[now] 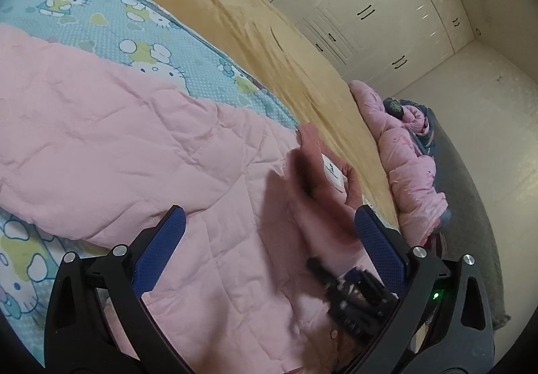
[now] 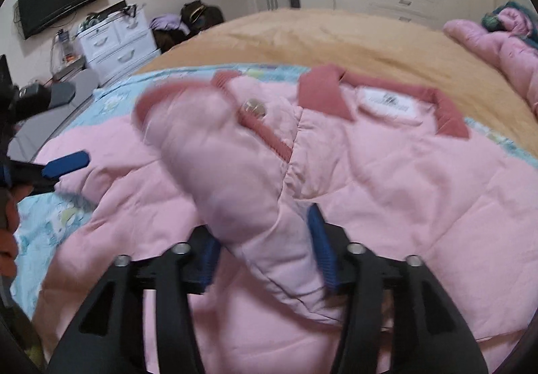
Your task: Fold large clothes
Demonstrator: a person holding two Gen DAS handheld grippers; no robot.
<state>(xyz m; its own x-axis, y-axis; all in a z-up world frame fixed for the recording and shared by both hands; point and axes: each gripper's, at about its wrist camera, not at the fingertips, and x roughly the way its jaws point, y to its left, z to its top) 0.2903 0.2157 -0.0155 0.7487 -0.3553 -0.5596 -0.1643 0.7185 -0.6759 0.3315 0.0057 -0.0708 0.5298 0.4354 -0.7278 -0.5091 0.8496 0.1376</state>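
I have the pink jacket (image 2: 386,179) spread on the bed (image 2: 336,41) ahead of both grippers, its sleeve (image 2: 235,179) lying loose between my right gripper's (image 2: 265,239) released jaws to fold inward, while my left gripper (image 1: 269,233) hovers open above the body.

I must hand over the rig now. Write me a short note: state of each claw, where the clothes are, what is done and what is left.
Left claw: open, empty, over the body of the pink quilted jacket.
Right claw: the jacket's padded pink sleeve lies between its pads; whether they press is unclear.
Jacket lies collar-up on the blue cartoon-print sheet, over the tan bed cover.
Second pink puffy garment waits at the bed's far edge.
Done: the sleeve is brought over the front.
Left: other sleeve, folding the body, then probably the second garment.
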